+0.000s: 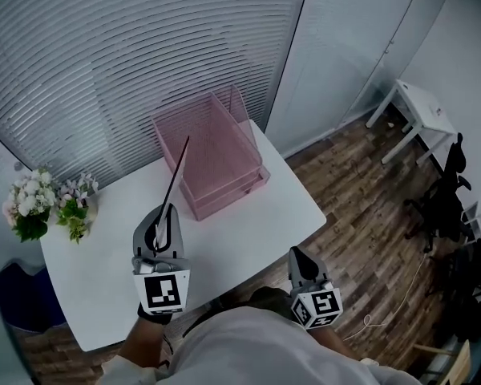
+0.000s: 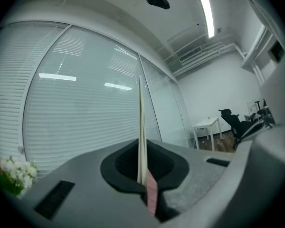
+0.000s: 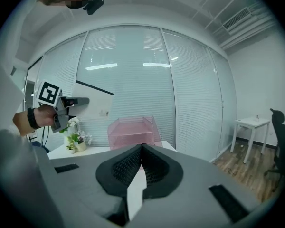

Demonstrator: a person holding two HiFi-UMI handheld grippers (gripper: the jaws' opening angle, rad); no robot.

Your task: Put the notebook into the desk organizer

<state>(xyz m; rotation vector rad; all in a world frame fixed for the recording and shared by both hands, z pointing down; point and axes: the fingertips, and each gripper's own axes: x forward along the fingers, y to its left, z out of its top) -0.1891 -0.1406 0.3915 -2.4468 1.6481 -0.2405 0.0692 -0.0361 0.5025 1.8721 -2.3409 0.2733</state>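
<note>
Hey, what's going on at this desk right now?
A person is working with two handheld grippers. The left gripper is shut on a thin notebook and holds it edge-up in the air above the white table, short of the pink desk organizer. The right gripper is shut on nothing and sits low, near the person's body.

No words, numbers or brand names can be read anywhere, only black-and-white square markers (image 1: 162, 292) (coded patterns, not letters) on the left gripper (image 1: 166, 212) and right gripper (image 1: 297, 253) cubes.
</note>
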